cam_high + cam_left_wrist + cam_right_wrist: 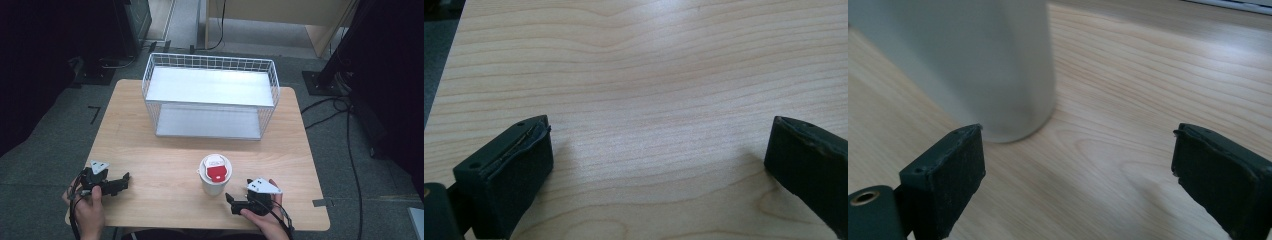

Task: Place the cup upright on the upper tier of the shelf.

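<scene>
Right claw (1078, 165) is spread wide just beside the white cup (973, 65). The high view adds its red lid tab (217, 173). Left claw (659, 165) gapes over bare bench (649, 75).

No text, number or brand can be read anywhere. The lid of the cup (215, 169) carries a red label with some white marks on it, but in the high view they are too small and blurred to read. The side of the cup in the right gripper view is plain pale, with no print. The grey plate on the right claw (239, 199) has only small dark holes, no writing. The wooden surface (165, 165) and the wire basket (210, 95) bear no signs.
</scene>
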The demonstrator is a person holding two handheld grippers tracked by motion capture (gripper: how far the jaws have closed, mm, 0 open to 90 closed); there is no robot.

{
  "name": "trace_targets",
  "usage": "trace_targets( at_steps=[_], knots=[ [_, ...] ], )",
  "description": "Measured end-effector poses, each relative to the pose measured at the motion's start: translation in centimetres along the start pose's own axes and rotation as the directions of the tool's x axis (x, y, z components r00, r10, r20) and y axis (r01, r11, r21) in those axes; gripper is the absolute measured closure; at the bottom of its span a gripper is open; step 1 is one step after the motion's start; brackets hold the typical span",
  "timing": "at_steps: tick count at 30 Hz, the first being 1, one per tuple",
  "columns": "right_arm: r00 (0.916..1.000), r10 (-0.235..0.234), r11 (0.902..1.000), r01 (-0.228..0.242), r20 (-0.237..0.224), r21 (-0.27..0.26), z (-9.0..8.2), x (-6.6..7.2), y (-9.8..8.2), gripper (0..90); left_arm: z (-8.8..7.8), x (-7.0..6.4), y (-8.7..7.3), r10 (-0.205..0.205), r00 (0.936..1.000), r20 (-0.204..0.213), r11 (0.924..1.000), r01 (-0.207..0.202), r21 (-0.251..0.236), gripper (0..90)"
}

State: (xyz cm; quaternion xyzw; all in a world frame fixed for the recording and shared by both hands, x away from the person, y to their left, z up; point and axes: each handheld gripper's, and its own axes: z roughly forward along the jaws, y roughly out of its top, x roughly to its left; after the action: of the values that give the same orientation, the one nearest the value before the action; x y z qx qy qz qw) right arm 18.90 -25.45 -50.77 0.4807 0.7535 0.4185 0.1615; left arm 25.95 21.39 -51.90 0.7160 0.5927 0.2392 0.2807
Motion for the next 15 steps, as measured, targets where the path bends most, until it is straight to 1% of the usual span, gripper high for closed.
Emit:
trace_targets(
  at_steps=[5, 6, 7, 8, 9, 10, 12, 15],
  knots=[
    [0.9985, -0.023, 0.9997, 0.023, -0.05, -0.012, 0.5, 1.1, 0.4, 7.0, 0.0, 0.0, 0.0, 0.0, 1.0, 0.0, 1.0, 0.0, 0.0, 0.0],
    [0.9985, -0.023, 0.9997, 0.023, -0.05, -0.012, 0.5, 1.1, 0.4, 7.0, 0.0, 0.0, 0.0, 0.0, 1.0, 0.0, 1.0, 0.0, 0.0, 0.0],
    [0.9973, -0.027, 0.9994, 0.026, -0.068, -0.024, 0.6, 1.5, 0.6, 7.1, 0.0, 0.0, 0.0, 0.0, 1.0, 0.0, 1.0, 0.0, 0.0, 0.0],
    [0.9969, -0.026, 0.9994, 0.024, -0.075, -0.025, 0.7, 1.6, 0.6, 7.1, 0.0, 0.0, 0.0, 0.0, 1.0, 0.0, 1.0, 0.0, 0.0, 0.0],
    [0.9969, -0.026, 0.9994, 0.024, -0.075, -0.025, 0.7, 1.6, 0.6, 7.1, 0.0, 0.0, 0.0, 0.0, 1.0, 0.0, 1.0, 0.0, 0.0, 0.0],
    [0.9957, -0.027, 0.9992, 0.025, -0.088, -0.032, 0.8, 2.0, 0.8, 7.0, 0.0, 0.0, 0.0, 0.0, 1.0, 0.0, 1.0, 0.0, 0.0, 0.0],
    [0.9945, -0.028, 0.9987, 0.024, -0.1, -0.044, 1.1, 2.3, 1.1, 7.0, 0.0, 0.0, 0.0, 0.0, 1.0, 0.0, 1.0, 0.0, 0.0, 0.0],
    [0.9942, -0.029, 0.9982, 0.023, -0.104, -0.054, 1.3, 2.5, 1.4, 7.1, 0.0, 0.0, 0.0, 0.0, 1.0, 0.0, 1.0, 0.0, 0.0, 0.0]
  ],
)
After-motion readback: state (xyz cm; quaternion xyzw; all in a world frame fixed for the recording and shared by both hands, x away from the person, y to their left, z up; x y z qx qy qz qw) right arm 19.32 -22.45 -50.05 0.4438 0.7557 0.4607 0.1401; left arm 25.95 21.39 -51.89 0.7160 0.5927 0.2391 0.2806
